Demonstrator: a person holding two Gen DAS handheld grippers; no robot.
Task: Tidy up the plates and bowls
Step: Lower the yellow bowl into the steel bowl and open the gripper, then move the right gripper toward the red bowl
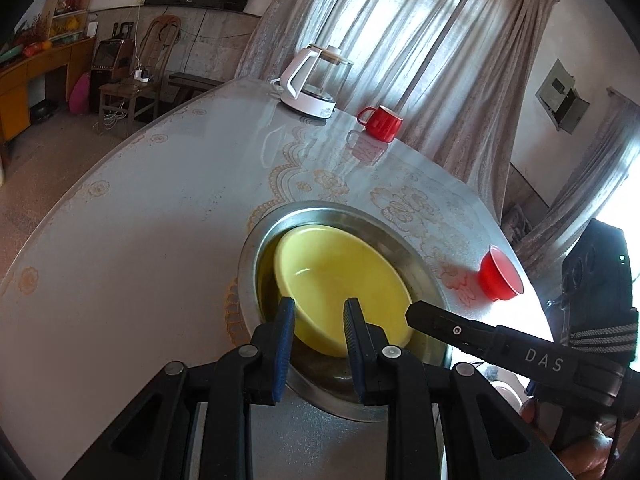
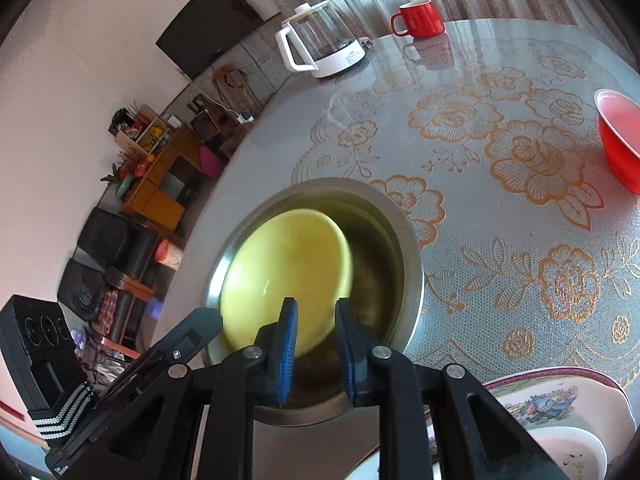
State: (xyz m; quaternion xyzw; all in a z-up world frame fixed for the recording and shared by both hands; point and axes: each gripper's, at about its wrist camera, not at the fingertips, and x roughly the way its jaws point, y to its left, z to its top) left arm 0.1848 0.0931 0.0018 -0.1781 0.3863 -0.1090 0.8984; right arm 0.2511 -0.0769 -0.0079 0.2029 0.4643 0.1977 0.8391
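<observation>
looking down along the left gripper [image 1: 318, 304] at a steel basin [image 1: 424, 256] sunk into the middle of a round table [image 1: 140, 240] covered in a floral cloth. inside that basin, a yellow plate [image 1: 340, 280], blurred along its edge; from the right wrist view, crowded toward the basin's 9 o'clock side, with bare steel floor at 3 o'clock. left claw poised over the basin's 6 o'clock rim, blue pads a narrow gap apart, plate and rim visible through the gap, nothing pinched between the pads. same for the right gripper [image 2: 316, 304]: over the near rim, pads narrowly parted, clamped on nothing visible. in the left wrist view, reaching in from 4 o'clock with the right claw's black finger, tip just over the plate's edge. elsewhere on the table, in that view: at 3 o'clock of the basin, near but apart, a red bowl [image 1: 500, 276], appearing tipped in the lens; at 1 o'clock, well apart, a red mug [image 1: 380, 122], upright; at 12 o'clock, near the far edge, a white and glass kettle [image 1: 316, 80]. at 5 o'clock in the right wrist view, just beside the claw, patterned plates [image 2: 560, 400] stacked loosely. behind the table, a pale curtain [image 1: 420, 40].
</observation>
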